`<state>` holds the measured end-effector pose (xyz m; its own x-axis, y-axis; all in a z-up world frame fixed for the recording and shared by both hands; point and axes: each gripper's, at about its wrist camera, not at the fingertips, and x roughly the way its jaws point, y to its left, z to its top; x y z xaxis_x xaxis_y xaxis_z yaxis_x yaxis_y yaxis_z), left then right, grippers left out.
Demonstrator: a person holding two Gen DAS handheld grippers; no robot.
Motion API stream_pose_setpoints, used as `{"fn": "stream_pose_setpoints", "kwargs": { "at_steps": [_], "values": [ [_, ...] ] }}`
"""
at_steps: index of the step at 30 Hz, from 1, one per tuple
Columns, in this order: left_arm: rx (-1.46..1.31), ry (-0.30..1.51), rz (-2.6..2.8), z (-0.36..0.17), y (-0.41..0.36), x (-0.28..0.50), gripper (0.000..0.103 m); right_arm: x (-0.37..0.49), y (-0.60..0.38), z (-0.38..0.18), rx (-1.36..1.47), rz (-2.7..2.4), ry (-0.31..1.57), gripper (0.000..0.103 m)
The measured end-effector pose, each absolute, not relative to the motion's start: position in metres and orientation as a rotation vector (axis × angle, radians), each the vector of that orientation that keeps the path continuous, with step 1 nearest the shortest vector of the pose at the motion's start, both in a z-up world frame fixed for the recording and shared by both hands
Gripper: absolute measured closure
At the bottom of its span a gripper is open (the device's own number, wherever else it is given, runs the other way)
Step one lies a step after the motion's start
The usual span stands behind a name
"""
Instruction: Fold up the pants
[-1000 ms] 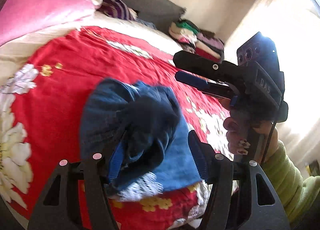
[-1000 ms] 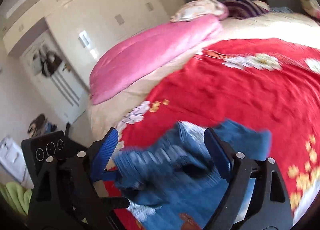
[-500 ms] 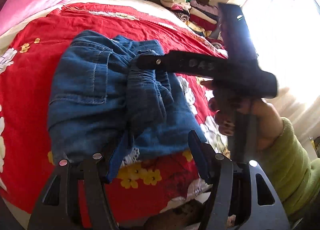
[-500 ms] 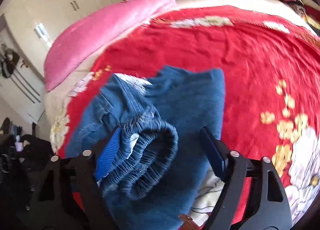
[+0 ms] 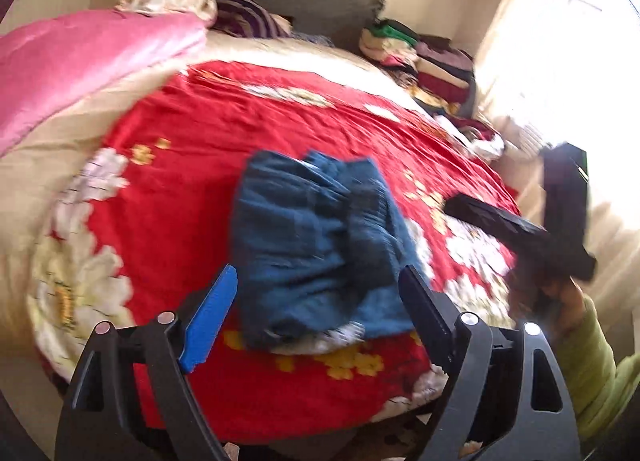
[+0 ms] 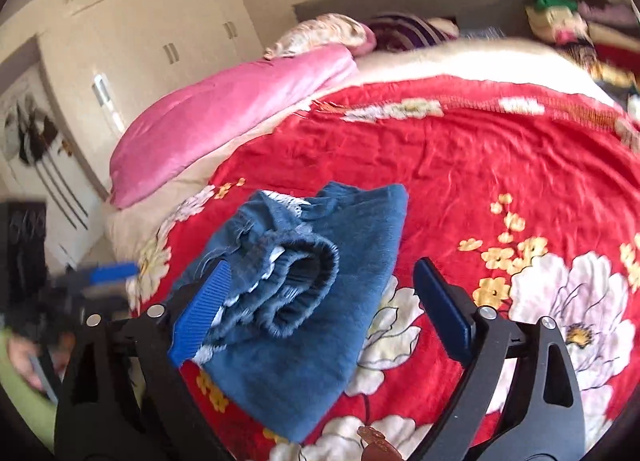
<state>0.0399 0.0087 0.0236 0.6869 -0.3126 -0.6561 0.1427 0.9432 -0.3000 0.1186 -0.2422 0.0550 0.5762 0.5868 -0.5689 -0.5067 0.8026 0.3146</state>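
Observation:
The blue denim pants (image 5: 316, 245) lie folded in a bundle on the red flowered bedspread (image 5: 248, 125), near the bed's front edge. In the right wrist view the pants (image 6: 316, 281) show the elastic waistband rolled on top. My left gripper (image 5: 320, 309) is open and empty, just in front of the bundle. My right gripper (image 6: 320, 301) is open and empty, its jaws standing either side of the bundle's near end. The right gripper also shows in the left wrist view (image 5: 520, 229), off to the right of the pants.
A pink quilt (image 5: 72, 61) and pillows (image 5: 168, 5) lie at the head of the bed. A stack of folded clothes (image 5: 420, 57) stands at the far right by the bright window. White wardrobes (image 6: 132, 33) line the left wall.
Both grippers have let go of the pants and drawn back from them. The bundle now rests on the bedspread. The right gripper moved away to the right.

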Motion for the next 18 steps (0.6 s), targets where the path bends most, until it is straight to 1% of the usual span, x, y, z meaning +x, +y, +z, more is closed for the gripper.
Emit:
{"fn": "stream_pose_setpoints", "kwargs": {
  "at_steps": [7,9,10,11,12,13,15,17,18],
  "values": [
    [-0.271,0.748,-0.163,0.036,0.043,0.05,0.021,0.076,-0.217,0.074,-0.049,0.763,0.606,0.014],
    [-0.272,0.752,-0.164,0.036,0.046,0.058,0.025,0.064,-0.205,0.076,-0.107,0.802,0.585,0.014],
    [-0.266,0.752,-0.166,0.034,0.045,0.063,0.029,0.06,-0.2,0.076,-0.131,0.817,0.577,0.014],
    [-0.263,0.754,-0.175,0.033,0.044,0.067,0.04,0.056,-0.195,0.076,-0.154,0.829,0.571,0.014],
    [-0.266,0.763,-0.191,0.032,0.043,0.072,0.047,0.051,-0.189,0.075,-0.177,0.841,0.568,0.014],
    [-0.271,0.773,-0.211,0.029,0.041,0.077,0.05,0.049,-0.185,0.074,-0.189,0.849,0.57,0.015],
    [-0.266,0.791,-0.241,0.025,0.036,0.085,0.068,0.042,-0.176,0.069,-0.208,0.879,0.578,0.015],
    [-0.25,0.804,-0.262,0.02,0.028,0.093,0.069,0.036,-0.168,0.065,-0.24,0.895,0.572,0.018],
    [-0.243,0.812,-0.272,0.018,0.024,0.098,0.069,0.033,-0.162,0.063,-0.268,0.904,0.57,0.024]
  ]
}}
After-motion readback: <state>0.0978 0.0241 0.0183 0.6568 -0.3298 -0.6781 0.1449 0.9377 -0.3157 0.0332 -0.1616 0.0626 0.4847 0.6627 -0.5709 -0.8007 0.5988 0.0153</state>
